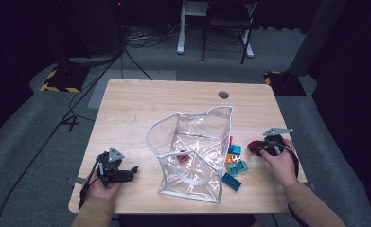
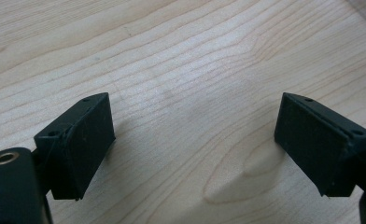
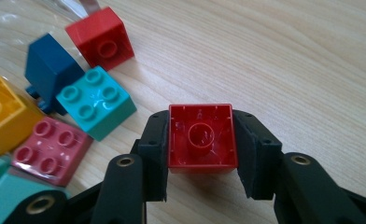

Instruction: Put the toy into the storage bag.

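Red brick (image 3: 203, 138) pinched between right gripper (image 3: 200, 154) pads, hollow underside facing camera, just above table (image 1: 141, 101) near its right edge. No readable lettering on it. Loose bricks just beside: teal one (image 3: 96, 102), pink (image 3: 51, 150), yellow (image 3: 1, 114), dark blue (image 3: 48, 65), second red (image 3: 101, 38). Clear plastic bag (image 1: 193, 151) mid-table, mouth open. Left gripper (image 2: 195, 140) spread wide over bare wood, holding nothing.

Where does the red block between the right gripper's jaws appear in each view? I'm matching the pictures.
High view: red block right of the clear bag, at the right gripper.
Right gripper view: lower centre, clamped, hollow side up.
Left gripper view: bare wood.
Shared landmark: wooden table.
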`<state>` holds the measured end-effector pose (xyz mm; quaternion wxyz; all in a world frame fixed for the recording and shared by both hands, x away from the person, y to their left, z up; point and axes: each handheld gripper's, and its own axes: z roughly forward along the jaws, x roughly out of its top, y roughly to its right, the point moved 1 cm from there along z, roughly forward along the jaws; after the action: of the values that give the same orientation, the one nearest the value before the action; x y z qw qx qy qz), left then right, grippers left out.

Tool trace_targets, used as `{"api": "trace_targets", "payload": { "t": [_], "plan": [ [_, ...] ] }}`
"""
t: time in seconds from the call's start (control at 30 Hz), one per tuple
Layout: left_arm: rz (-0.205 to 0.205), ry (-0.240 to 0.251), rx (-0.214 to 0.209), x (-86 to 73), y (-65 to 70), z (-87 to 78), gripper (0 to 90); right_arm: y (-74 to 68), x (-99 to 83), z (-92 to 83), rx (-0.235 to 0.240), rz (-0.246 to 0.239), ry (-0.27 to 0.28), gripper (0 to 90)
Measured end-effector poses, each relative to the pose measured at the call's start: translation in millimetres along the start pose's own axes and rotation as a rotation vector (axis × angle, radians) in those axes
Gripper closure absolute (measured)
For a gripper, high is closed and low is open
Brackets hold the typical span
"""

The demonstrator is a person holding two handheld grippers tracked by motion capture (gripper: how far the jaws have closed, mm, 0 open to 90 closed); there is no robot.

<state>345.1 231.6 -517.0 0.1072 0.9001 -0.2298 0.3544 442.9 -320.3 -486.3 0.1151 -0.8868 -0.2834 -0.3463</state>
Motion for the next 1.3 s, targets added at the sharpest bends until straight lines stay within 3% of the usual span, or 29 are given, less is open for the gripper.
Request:
{"api": "trace_targets", "payload": {
  "t": [0.63, 1.3],
  "plan": [
    [0.0, 0.0, 0.0, 0.0, 0.0, 0.0, 12.3, -16.6, 38.8, -45.2, 0.073, -0.001, 0.093, 58.8],
    [0.0, 0.0, 0.001, 0.0, 0.0, 0.0, 12.3, -36.0, 98.2, -112.7, 0.15, -0.03, 0.214, 58.9]
  ]
}}
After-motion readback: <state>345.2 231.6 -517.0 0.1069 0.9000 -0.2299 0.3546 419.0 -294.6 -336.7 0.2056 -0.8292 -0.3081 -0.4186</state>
